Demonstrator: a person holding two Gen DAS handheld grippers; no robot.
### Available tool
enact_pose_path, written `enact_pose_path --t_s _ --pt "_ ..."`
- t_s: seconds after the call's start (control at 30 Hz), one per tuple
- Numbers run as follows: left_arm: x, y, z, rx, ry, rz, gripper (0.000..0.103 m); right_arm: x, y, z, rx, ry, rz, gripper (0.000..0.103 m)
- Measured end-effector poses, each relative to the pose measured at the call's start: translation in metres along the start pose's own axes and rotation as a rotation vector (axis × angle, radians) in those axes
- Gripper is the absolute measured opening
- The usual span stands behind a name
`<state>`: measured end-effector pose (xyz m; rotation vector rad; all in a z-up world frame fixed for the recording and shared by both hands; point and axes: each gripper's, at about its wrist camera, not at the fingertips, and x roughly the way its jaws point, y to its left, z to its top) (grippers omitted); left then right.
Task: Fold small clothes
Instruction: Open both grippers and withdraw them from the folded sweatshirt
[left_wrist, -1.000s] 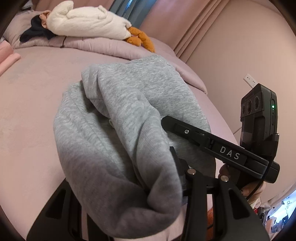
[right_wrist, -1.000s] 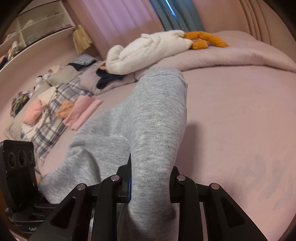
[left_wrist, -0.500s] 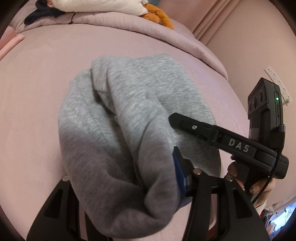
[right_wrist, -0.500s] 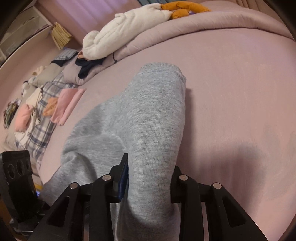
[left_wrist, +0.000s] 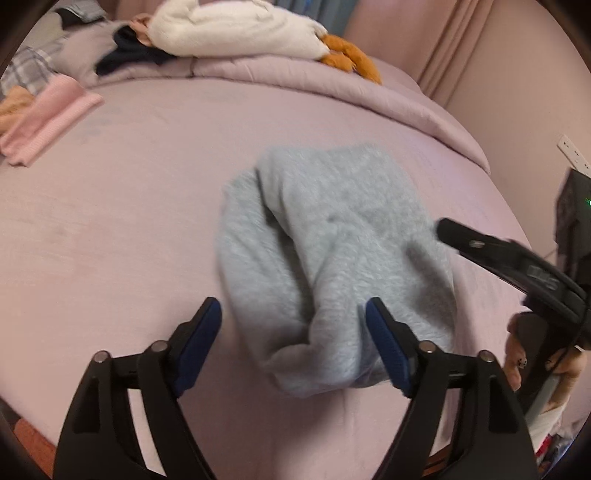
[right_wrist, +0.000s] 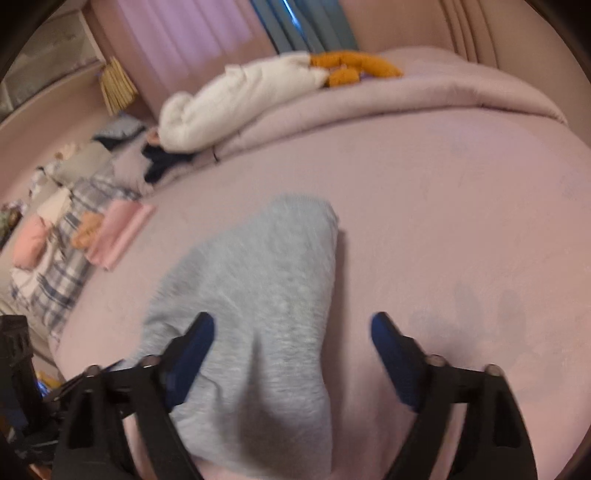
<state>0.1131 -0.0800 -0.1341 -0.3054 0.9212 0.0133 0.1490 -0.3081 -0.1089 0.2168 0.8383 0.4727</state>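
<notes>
Wide mauve bedsheet (left_wrist: 122, 206) spreads under everything. White plush toy with orange feet (left_wrist: 240, 31) lies along far edge of sheet. Your grey fleece garment (left_wrist: 332, 240), bunched and folded, rests mid-sheet. Folded pink cloth (left_wrist: 48, 118) sits at sheet's left side. Your left gripper (left_wrist: 293, 325) is opening, pads off garment's near end. Your right gripper (right_wrist: 291, 332) is opening too, garment between jaws, released.
</notes>
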Motion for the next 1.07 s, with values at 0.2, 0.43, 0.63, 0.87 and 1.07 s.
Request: enact_pose_path --t_s 0.2,0.43,0.63,0.87,1.07 --pt "-0.033 0.0 0.009 -0.011 -0.08 0.003 0.103 -0.033 0.012 0.002 -0.05 -0.086 0.02 0.094" --pt "-0.054 -0.012 0.016 0.029 -0.146 0.044 0.103 -0.055 0.032 0.001 -0.096 -0.148 0.036 0.1" --pt "-0.062 -0.015 0.012 0.03 -0.169 0.054 0.103 -0.068 0.039 -0.002 -0.141 -0.212 -0.035 0.101" --pt "-0.067 -0.016 0.009 0.016 -0.183 0.03 0.103 -0.07 0.043 -0.005 -0.154 -0.219 -0.059 0.101" --pt "-0.074 -0.018 0.008 0.017 -0.205 0.025 0.103 -0.07 0.043 -0.006 -0.148 -0.212 -0.064 0.101"
